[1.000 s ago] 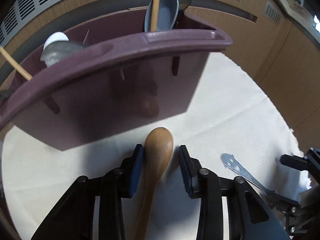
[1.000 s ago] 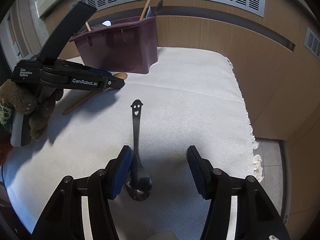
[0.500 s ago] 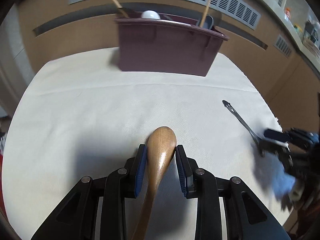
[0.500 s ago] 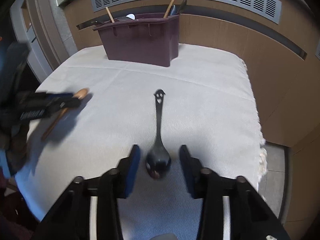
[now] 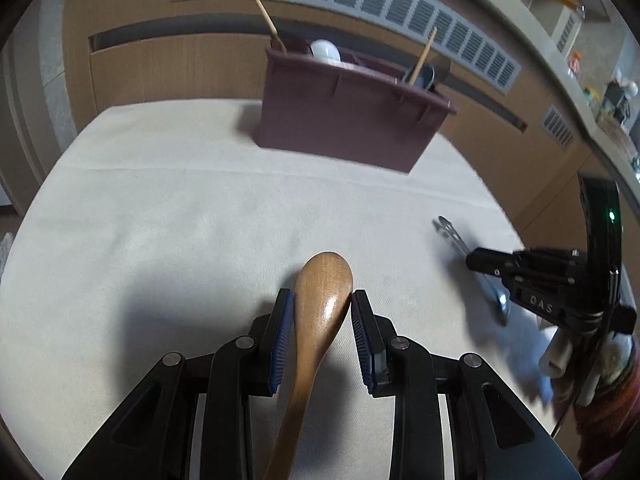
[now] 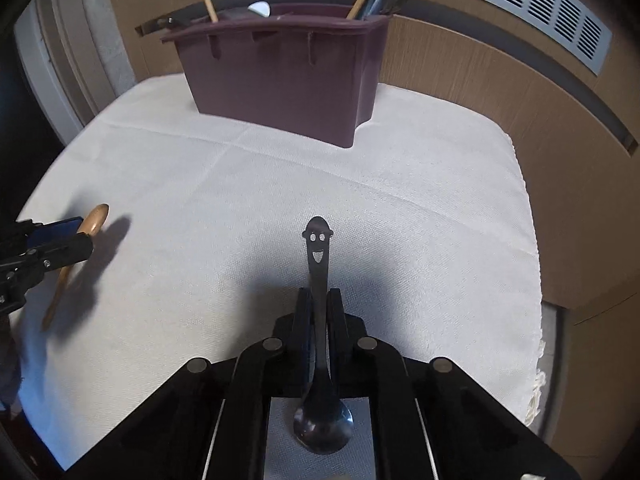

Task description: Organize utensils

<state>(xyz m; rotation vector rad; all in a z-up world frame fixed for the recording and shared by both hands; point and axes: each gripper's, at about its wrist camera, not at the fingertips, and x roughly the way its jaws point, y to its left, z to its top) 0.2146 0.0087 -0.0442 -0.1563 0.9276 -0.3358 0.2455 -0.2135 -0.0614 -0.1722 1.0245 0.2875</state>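
Tongs first: left tongs (image 5: 323, 300) narrowed onto bowl of brown wooden spoon (image 5: 316, 320), blue pads touching both sides, handle trailing back under the rig. Right tongs (image 6: 319, 304) pinched tight on stem of dark metal spoon with smiley-face handle end (image 6: 319, 280), bowl toward camera. Both spoons low over white cloth-covered worktop (image 6: 420, 208). Maroon plastic utensil caddy (image 6: 280, 76) at 12 o'clock, well apart, already holding several utensils. Judgement: sorting well advanced; these two spoons gripped, delivery to caddy left.
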